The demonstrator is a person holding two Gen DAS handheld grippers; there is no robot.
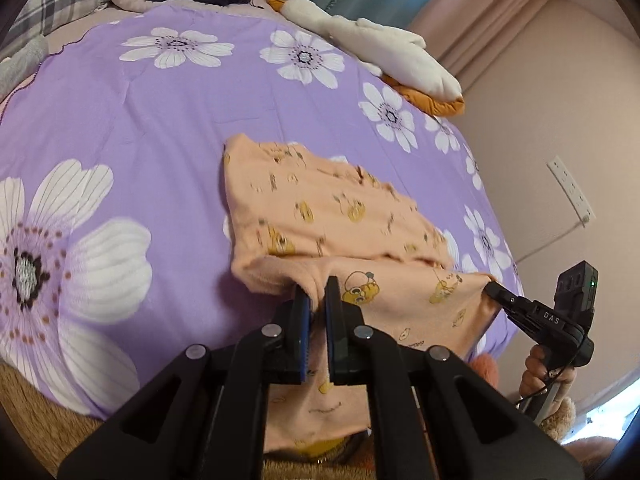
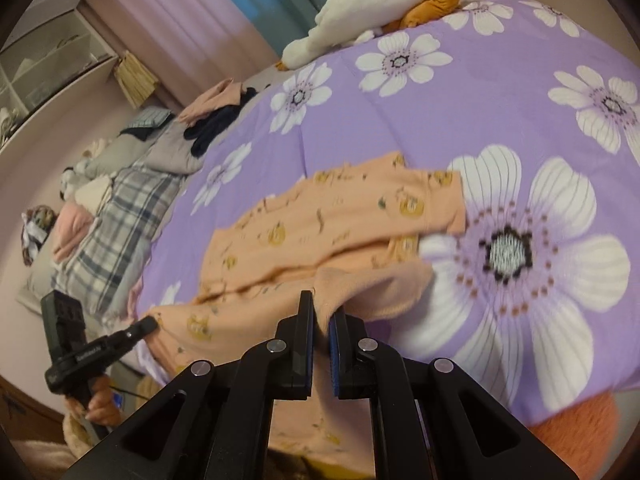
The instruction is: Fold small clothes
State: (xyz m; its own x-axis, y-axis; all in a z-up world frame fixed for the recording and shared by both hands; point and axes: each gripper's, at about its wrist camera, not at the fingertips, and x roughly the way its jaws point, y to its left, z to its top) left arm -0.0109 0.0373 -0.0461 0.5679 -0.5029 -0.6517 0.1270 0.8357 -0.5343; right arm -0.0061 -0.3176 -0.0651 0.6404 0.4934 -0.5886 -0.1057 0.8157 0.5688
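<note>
In the left wrist view, my left hand-held gripper (image 1: 318, 294) is clamped tight on a bunched pinch of the near edge of a small peach garment with yellow cartoon bears (image 1: 332, 216). The garment lies on the purple flowered bedcover (image 1: 160, 128), its far part flat on the bed, its near edge raised between my 2 grips and sagging slightly between them, with some cloth hanging down under my fingers. To the right, my right hand-held gripper (image 1: 490, 288) bites the other near corner, its tips closed on the cloth.

In the right wrist view, my right hand-held gripper (image 2: 322, 312) is pinched shut on a thick, fleecy fold of the same garment (image 2: 320, 220); the inside looks plush there. At the lower left the left hand-held gripper (image 2: 150, 324) holds its own corner, with a hand (image 2: 100, 400) on the handle below.

I judge the garment light, soft and limp: it has no stiffness, so it drapes and wrinkles wherever it is unsupported. It does not look slippery or fragile; the brushed knit should hold in the pads. The best hold is at 2 corners or a hem, well apart and kept taut, so the edge travels as a straight line and the fold lands even. A bunched pinch risks catching 2 layers.
</note>
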